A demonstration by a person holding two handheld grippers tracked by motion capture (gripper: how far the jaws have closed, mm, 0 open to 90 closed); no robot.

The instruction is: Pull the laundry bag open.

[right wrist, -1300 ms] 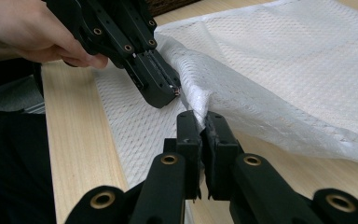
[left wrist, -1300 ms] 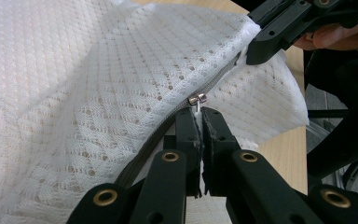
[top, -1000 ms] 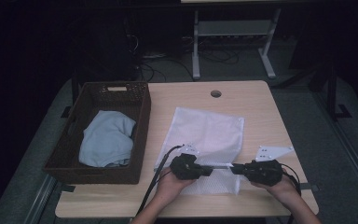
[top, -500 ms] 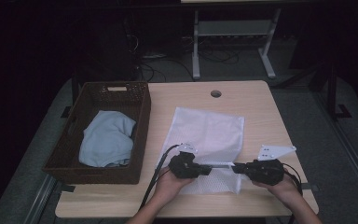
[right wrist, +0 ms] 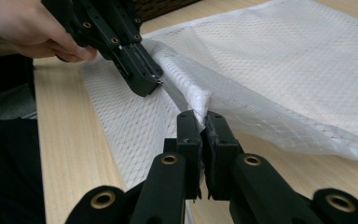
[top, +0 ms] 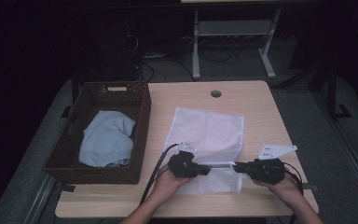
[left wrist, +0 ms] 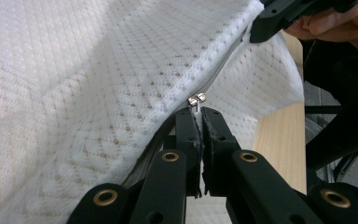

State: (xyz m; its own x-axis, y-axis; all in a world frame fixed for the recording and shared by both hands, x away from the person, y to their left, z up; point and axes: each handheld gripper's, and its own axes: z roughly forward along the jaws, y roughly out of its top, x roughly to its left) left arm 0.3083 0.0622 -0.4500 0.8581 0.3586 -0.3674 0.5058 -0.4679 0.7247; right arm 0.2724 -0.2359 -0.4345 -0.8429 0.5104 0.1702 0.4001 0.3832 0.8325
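A white mesh zip bag [top: 209, 133] lies flat on the wooden table [top: 261, 102], its near edge lifted between my two grippers. My left gripper [top: 207, 170] points right and is shut on the bag's small metal zipper pull [left wrist: 196, 99], seen just above its closed tips [left wrist: 200, 112]. My right gripper [top: 237, 168] points left, facing it, and is shut on a pinched fold of the bag's edge [right wrist: 203, 116]. The left gripper [right wrist: 149, 84] sits a short way along the same raised seam. The zipper runs between them over the mesh [left wrist: 98, 70].
A dark wicker basket [top: 98, 91] stands at the table's left with a light blue cloth [top: 107, 140] inside. A round cable hole [top: 216, 93] is at the far middle. A cable [top: 154, 172] trails from the left gripper over the near edge. Desk legs stand beyond.
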